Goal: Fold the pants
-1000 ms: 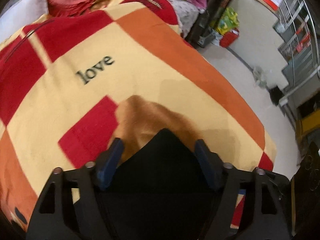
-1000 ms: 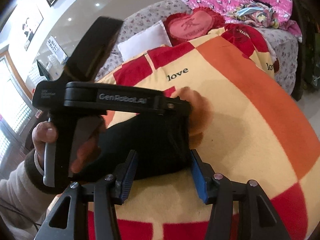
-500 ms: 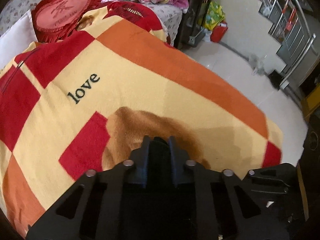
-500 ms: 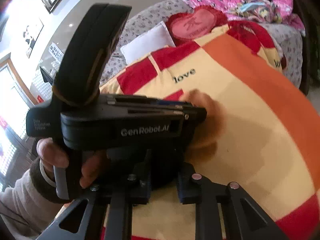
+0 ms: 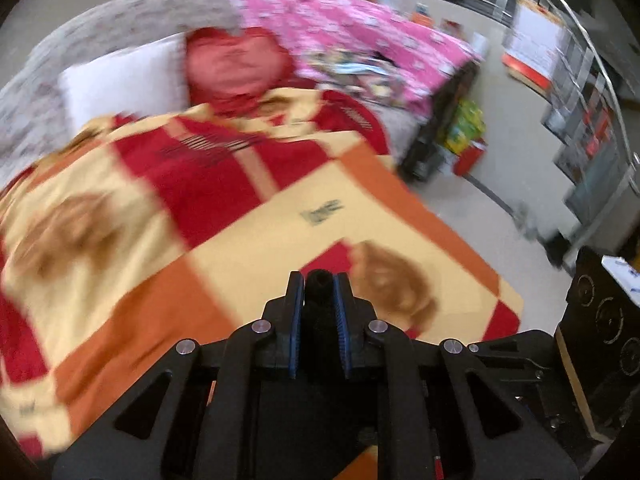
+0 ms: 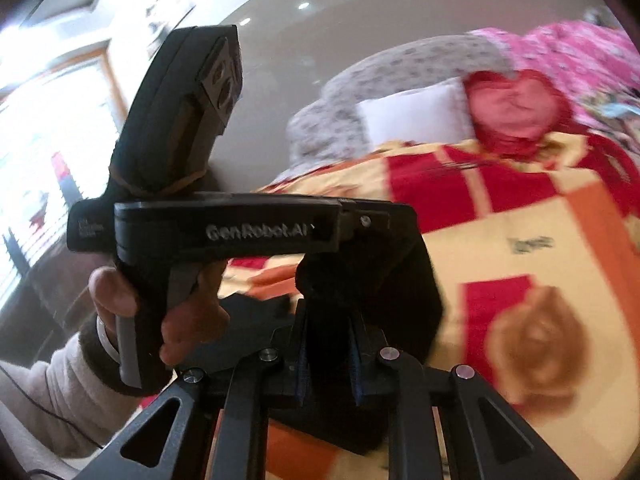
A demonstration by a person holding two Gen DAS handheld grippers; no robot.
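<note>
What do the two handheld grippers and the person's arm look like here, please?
Both grippers are matte black plastic with silver screw heads and blue finger pads. The left gripper, seen from the right wrist camera, has a pistol-style handle and white "GenRobot.AI" lettering. The person's left hand wears a cream fleece sleeve.

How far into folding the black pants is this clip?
Early to middle. Done: both grippers have closed on the pants. In hand: the left gripper and right gripper each pinch black cloth, raised above the blanket. Left: carrying the edge over, laying it flat; no finished fold shows.
</note>
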